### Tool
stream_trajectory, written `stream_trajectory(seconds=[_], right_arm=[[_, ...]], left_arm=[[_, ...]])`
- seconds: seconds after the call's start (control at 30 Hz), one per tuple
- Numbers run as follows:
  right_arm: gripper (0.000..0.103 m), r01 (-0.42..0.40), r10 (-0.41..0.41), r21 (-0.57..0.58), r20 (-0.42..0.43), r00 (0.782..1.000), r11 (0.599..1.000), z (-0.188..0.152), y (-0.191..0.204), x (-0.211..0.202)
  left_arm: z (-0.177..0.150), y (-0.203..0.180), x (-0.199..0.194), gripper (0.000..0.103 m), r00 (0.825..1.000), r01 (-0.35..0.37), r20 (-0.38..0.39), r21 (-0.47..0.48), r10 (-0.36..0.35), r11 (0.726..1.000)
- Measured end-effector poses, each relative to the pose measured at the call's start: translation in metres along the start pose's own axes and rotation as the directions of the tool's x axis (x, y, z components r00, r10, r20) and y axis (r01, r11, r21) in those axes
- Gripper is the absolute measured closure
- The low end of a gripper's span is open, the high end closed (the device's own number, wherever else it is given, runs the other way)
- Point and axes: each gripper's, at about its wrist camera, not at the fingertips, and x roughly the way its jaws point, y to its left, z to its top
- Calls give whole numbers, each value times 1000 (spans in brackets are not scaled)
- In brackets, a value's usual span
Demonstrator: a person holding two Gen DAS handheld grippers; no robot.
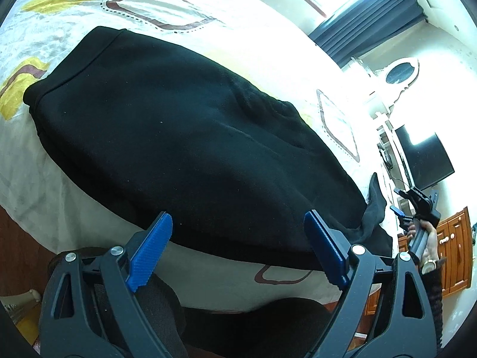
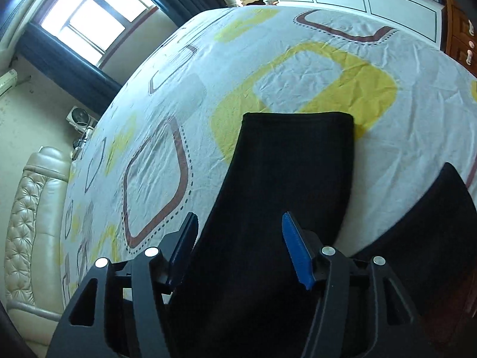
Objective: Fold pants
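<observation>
**Pants lie flat, waiting for the next fold**

Soft black pants (image 1: 184, 137) rest on the white patterned bedsheet (image 2: 298, 71), near its edge. Left gripper (image 1: 238, 247) hovers spread wide. Right gripper (image 2: 238, 250) is spread too, pinching nothing. Next, I think, grab one end and fold it over.

Black pants (image 1: 179, 137) on a white bedsheet (image 2: 298, 68) patterned with yellow and brown rounded squares.

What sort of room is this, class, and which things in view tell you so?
Most likely a bedroom in a home. Black pants lie on a bed covered by a patterned sheet, with a padded headboard at one end. There is also a curtained window and a wall-mounted TV.
</observation>
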Motion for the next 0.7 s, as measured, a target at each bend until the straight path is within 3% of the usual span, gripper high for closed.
stream_trajectory(seconds=[0.17, 0.33, 0.43, 0.5, 0.57, 0.7], right_arm=[[38, 135, -134, 17, -46, 990, 991, 14, 41, 52], [39, 267, -265, -5, -115, 957, 964, 11, 52, 91], [60, 326, -327, -32, -104, 939, 945, 9, 50, 93], [76, 326, -329, -49, -99, 939, 944, 8, 44, 88], [90, 256, -254, 3, -101, 962, 967, 8, 28, 78], [96, 115, -112, 88, -42, 993, 989, 2, -2, 43]], left_arm=[[6, 14, 7, 13, 1000, 12, -7, -43, -12, 999], [10, 12, 11, 11, 1000, 15, 4, -19, -15, 1000], [10, 13, 12, 10, 1000, 22, 8, -26, -22, 999], [10, 14, 12, 10, 1000, 27, 11, -29, -27, 999], [10, 14, 12, 10, 999, 29, 14, -34, -29, 999], [9, 13, 12, 10, 1000, 18, 13, -31, -17, 999]])
